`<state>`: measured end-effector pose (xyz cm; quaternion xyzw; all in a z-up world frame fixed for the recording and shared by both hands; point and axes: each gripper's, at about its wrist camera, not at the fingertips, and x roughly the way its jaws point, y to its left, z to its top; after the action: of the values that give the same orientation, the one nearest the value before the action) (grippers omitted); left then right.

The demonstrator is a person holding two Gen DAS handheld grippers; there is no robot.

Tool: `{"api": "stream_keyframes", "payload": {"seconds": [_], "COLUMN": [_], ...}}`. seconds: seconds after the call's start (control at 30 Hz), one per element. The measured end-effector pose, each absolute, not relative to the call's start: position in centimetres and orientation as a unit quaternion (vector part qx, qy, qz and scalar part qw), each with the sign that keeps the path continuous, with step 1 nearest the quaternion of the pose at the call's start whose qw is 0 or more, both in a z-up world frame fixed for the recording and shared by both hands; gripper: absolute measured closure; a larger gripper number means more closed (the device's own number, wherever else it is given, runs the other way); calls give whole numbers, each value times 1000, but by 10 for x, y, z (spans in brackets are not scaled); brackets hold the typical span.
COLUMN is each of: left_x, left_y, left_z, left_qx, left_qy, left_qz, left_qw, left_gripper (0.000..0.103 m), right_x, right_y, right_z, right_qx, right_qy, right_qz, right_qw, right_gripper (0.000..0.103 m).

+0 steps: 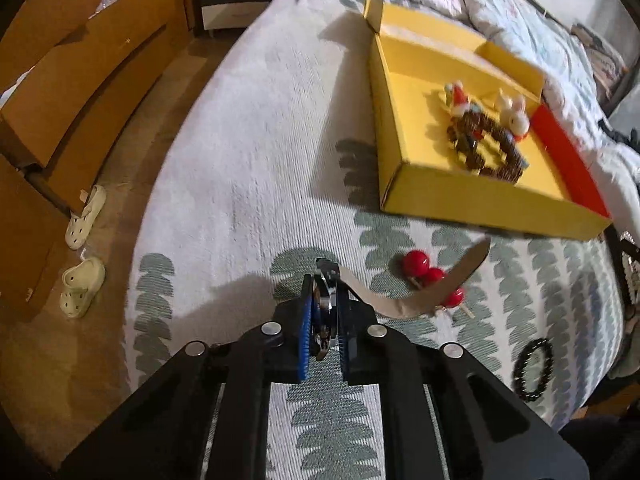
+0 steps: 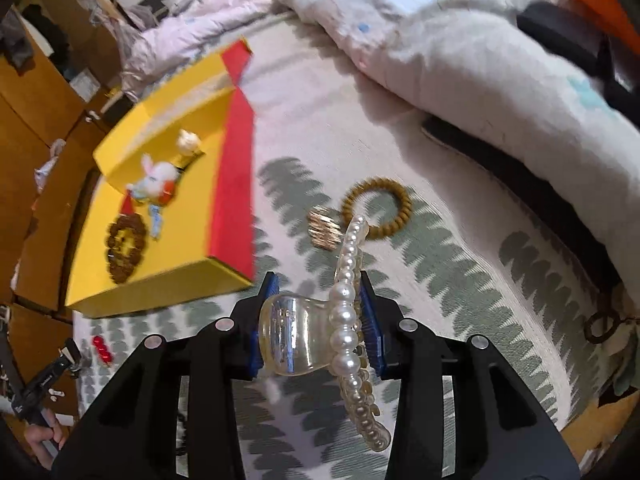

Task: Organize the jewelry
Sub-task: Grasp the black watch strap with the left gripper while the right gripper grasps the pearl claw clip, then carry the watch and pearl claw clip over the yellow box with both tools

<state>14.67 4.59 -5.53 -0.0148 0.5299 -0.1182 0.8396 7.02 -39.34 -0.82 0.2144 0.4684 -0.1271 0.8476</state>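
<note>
A: What does the left gripper (image 1: 323, 312) hold?
B: Its jaws are closed on a wristwatch (image 1: 325, 307); the tan strap (image 1: 424, 294) curves rightward above the red bead hairpin (image 1: 430, 278) on the bedspread (image 1: 248, 152).

A: And the right gripper (image 2: 318, 322)?
B: Clamped on a clear pearl hair claw (image 2: 340, 320), raised above the bed.

A: Where is the yellow box (image 1: 390, 172)?
B: Ahead on the bedspread, containing a brown bead bracelet (image 1: 486, 146) and a rabbit charm (image 1: 516, 116).

A: What lies loose?
B: A black bead bracelet (image 1: 534, 368), an ochre coil hair tie (image 2: 378, 208) and, just beside it, a gold clip (image 2: 325, 230).
</note>
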Motion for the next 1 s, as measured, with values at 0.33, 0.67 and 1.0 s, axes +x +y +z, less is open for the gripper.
{"api": "stream_keyframes", "payload": {"seconds": [0.33, 0.67, 1.0], "left_x": [142, 165, 225], "left_y": [28, -18, -95], "left_z": [-25, 26, 23], "left_qx": [-31, -39, -34], "left_qy": [498, 465, 504], "left_qz": [-146, -182, -224], "left_qw": [854, 865, 834], "left_gripper": [92, 92, 92], "right_x": [88, 142, 209], "right_y": [-350, -286, -278], "right_z": [26, 57, 19], "right_qx": [212, 178, 175], "right_qy": [429, 409, 454], "right_qz": [-65, 16, 28], "right_qw": [876, 895, 873], "right_gripper": [63, 63, 63]}}
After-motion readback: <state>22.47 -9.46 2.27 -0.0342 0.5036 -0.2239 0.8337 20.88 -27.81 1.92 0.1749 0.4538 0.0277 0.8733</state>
